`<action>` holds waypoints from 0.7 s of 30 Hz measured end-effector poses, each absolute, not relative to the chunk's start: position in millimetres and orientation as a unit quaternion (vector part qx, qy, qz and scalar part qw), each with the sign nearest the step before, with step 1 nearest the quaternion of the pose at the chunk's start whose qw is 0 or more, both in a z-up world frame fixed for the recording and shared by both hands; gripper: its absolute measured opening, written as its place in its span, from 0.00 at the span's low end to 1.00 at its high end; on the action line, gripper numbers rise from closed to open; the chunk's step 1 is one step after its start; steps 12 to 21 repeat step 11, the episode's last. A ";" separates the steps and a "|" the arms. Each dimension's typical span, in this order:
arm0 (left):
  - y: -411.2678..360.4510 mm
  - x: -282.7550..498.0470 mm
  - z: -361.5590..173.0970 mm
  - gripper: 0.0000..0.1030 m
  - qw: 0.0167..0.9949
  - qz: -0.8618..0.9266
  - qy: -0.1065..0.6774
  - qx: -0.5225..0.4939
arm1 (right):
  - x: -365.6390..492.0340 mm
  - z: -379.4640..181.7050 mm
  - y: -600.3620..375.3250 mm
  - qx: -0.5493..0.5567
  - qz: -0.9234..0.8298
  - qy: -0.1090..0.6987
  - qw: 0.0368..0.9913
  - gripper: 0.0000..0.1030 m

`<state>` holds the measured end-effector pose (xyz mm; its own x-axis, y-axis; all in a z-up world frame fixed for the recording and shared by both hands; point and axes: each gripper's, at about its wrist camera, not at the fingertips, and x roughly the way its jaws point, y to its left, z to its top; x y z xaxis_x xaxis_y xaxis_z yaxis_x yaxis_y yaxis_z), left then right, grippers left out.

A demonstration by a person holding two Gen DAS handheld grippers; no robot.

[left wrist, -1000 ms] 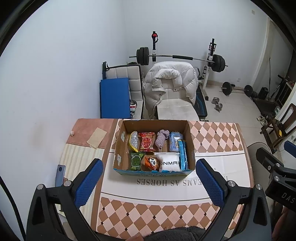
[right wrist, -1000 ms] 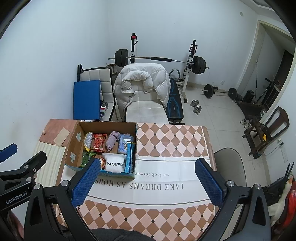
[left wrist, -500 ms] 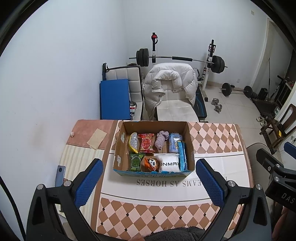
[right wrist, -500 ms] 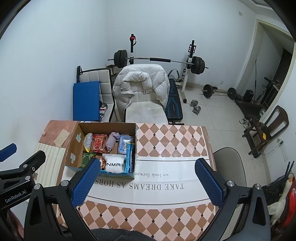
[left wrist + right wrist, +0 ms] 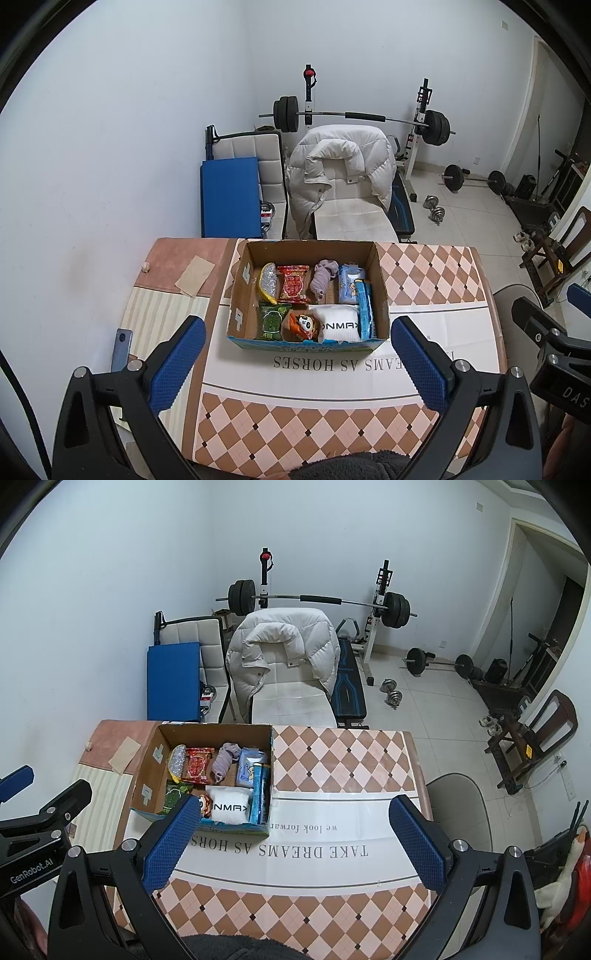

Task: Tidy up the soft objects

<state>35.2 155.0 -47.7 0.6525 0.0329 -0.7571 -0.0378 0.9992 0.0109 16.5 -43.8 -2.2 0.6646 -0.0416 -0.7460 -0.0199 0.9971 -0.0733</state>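
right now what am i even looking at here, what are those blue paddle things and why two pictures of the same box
The blue paddles are the fingers of two hand-held gripping tools, one in each of a person's hands. Each tool carries its own camera looking forward along its fingers, hence two pictures. The left tool sits nearly square to the cardboard box; the right tool views the same box from further right. Both tools are open and hold nothing. The box stands on a checkered tablecloth and is packed with snack packets, a purple sock and a white roll.
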 end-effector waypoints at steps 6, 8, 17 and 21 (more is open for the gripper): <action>153.9 35.3 -46.4 1.00 0.909 0.022 0.416 -0.002 | 15.3 0.0 -42.3 -0.036 -0.006 0.409 0.912 1.00; 153.6 34.9 -45.0 1.00 0.910 0.021 0.415 -0.004 | 14.6 0.2 -42.7 -0.036 -0.006 0.410 0.911 1.00; 153.9 35.7 -45.6 1.00 0.909 0.021 0.415 -0.002 | 15.0 -0.3 -42.0 -0.036 -0.007 0.410 0.911 1.00; 153.9 35.7 -45.6 1.00 0.909 0.021 0.415 -0.002 | 15.0 -0.3 -42.0 -0.036 -0.007 0.410 0.911 1.00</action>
